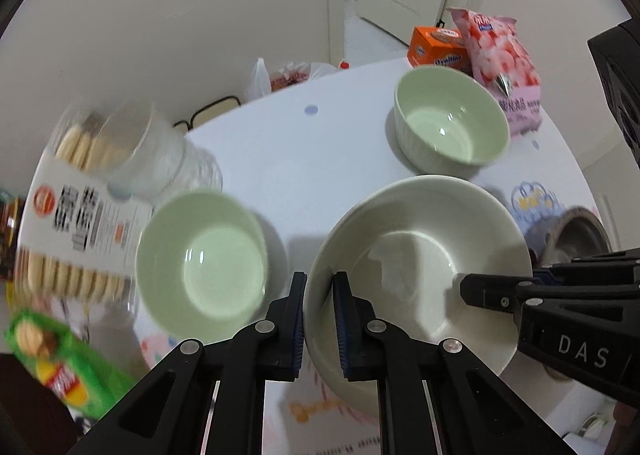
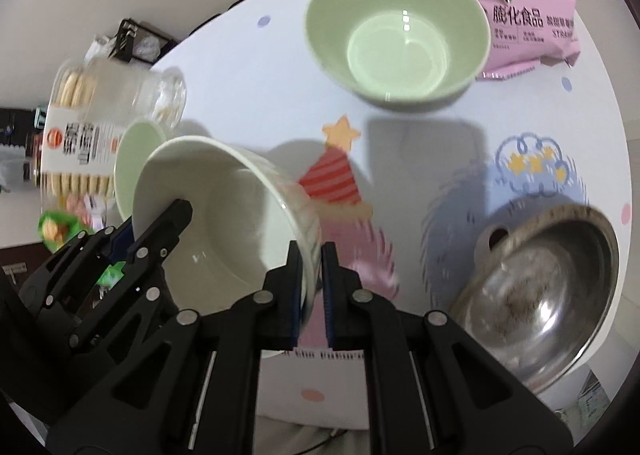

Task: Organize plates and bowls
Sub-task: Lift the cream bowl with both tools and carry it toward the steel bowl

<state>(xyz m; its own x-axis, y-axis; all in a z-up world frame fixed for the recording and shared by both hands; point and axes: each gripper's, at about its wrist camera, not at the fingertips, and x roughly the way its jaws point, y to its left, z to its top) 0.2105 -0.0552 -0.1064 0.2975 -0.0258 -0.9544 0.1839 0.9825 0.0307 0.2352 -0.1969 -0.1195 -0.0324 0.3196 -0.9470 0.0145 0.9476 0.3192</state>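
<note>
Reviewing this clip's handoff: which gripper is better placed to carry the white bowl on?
Hard to separate: left gripper and right gripper each clamp the white bowl's rim. Right, tentatively; the metal bowl sits nearest it.

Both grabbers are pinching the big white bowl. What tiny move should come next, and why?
Probably carry the white bowl a little left and lower it over the nearer green bowl. The left gripper and right gripper each clamp a side of its rim, and it looks tilted in the right wrist view. The green bowl is empty and close beside it, so stacking there seems easiest.
</note>
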